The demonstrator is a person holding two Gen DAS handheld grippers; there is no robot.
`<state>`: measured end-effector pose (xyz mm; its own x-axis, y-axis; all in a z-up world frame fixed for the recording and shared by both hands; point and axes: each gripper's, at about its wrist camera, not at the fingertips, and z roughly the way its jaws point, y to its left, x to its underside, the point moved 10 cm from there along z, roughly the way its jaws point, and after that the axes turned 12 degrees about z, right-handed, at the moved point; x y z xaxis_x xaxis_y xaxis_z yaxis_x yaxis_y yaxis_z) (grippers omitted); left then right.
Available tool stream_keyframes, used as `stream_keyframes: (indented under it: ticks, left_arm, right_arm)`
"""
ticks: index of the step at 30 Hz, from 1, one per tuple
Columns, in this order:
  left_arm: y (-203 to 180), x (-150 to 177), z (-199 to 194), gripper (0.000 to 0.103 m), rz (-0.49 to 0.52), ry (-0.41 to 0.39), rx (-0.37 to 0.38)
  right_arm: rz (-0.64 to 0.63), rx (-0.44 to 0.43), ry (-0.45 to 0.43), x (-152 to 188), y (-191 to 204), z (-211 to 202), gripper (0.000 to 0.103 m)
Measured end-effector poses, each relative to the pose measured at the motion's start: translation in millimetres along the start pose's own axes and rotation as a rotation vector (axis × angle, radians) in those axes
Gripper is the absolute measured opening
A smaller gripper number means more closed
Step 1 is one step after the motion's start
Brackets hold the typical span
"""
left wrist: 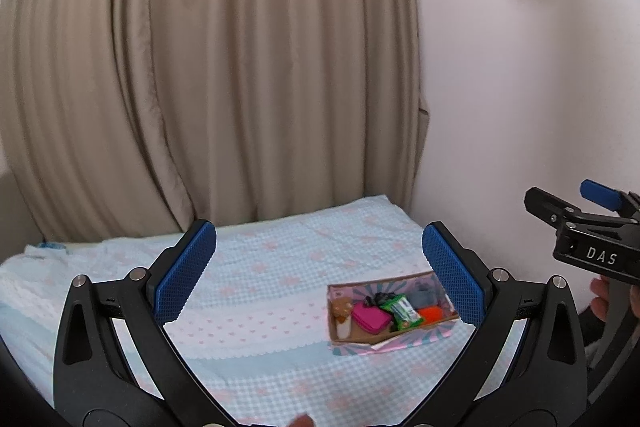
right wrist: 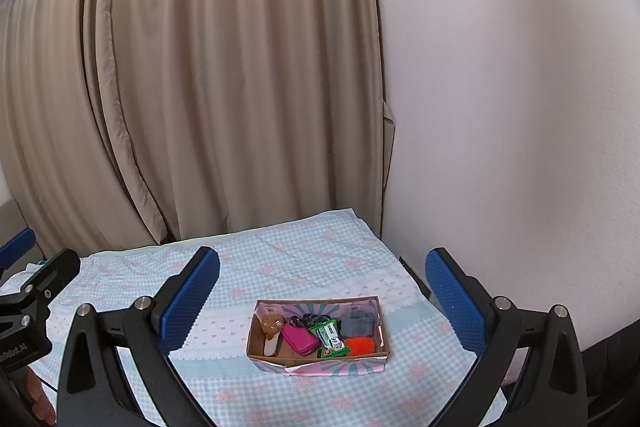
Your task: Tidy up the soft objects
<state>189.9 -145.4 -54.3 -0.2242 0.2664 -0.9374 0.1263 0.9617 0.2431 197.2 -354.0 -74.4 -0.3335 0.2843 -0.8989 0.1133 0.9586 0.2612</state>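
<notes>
1. I take the cardboard box [right wrist: 318,358] as my landmark. It sits on the checked blue-and-pink bedspread [right wrist: 280,267], and the soft things all lie inside it: a brown plush toy [right wrist: 273,325] at its left end, a pink pouch [right wrist: 301,338] beside that, a green packet [right wrist: 330,338] in the middle, a grey cloth [right wrist: 357,325] and an orange fluffy piece [right wrist: 360,344] at its right end, something black [right wrist: 310,319] toward the back wall.
2. My right gripper [right wrist: 322,303] hangs above and in front of the box, jaws spread wide, holding nothing.
3. My left gripper [left wrist: 320,279] hovers to the box's left, also wide open and empty.
4. Risk, as I judge it: the box looks light, so a pinch on one item may drag or tip it across the soft bedding.
5. The items are packed touching one another, so wide jaws could catch two at once, or snag the box wall.
6. The orange fluff may slip out of a shallow grip.
7. Writing: "DAS" reads on the right gripper's body in the left view. Lettering on the left gripper's body and the green packet's print are too small to read.
</notes>
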Motion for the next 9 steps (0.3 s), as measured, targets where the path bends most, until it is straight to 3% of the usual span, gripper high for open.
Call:
stream_keyframes:
  ticks: [9]
  left_arm:
    - [10.5,1.2,6.6,0.103,-0.040,-0.009,-0.022]
  right_arm:
    - [-0.003,0.007,0.012,-0.2,-3.2,4.5,0.103]
